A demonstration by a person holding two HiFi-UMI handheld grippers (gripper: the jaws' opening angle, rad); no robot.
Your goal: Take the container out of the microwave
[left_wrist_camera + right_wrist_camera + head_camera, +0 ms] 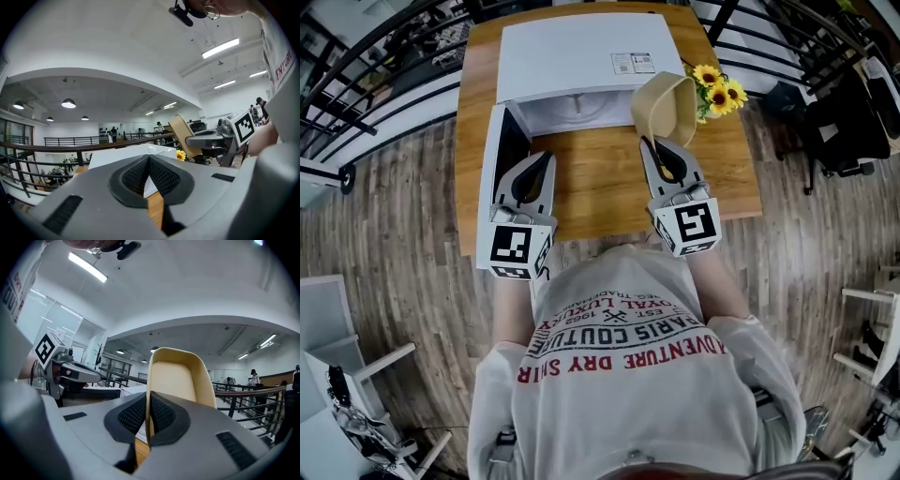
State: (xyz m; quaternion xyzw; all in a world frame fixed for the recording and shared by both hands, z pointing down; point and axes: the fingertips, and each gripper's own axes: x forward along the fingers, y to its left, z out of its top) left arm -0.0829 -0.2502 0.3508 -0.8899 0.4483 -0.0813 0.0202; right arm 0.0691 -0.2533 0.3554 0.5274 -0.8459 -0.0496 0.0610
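The white microwave (581,52) stands at the back of the wooden table (600,187), its door (492,187) swung open to the left. A beige container (667,108) hangs tilted outside the oven, in front of its right corner. My right gripper (649,142) is shut on its near rim; in the right gripper view the thin wall (180,376) runs between the pads (161,416). My left gripper (546,157) hovers by the open door, its jaws closed together with nothing between them (149,159). The oven cavity's inside is mostly hidden.
A bunch of sunflowers (719,91) stands just right of the container, at the table's right side. Black railings (375,66) run behind the table. The open door juts toward me over the table's left front edge.
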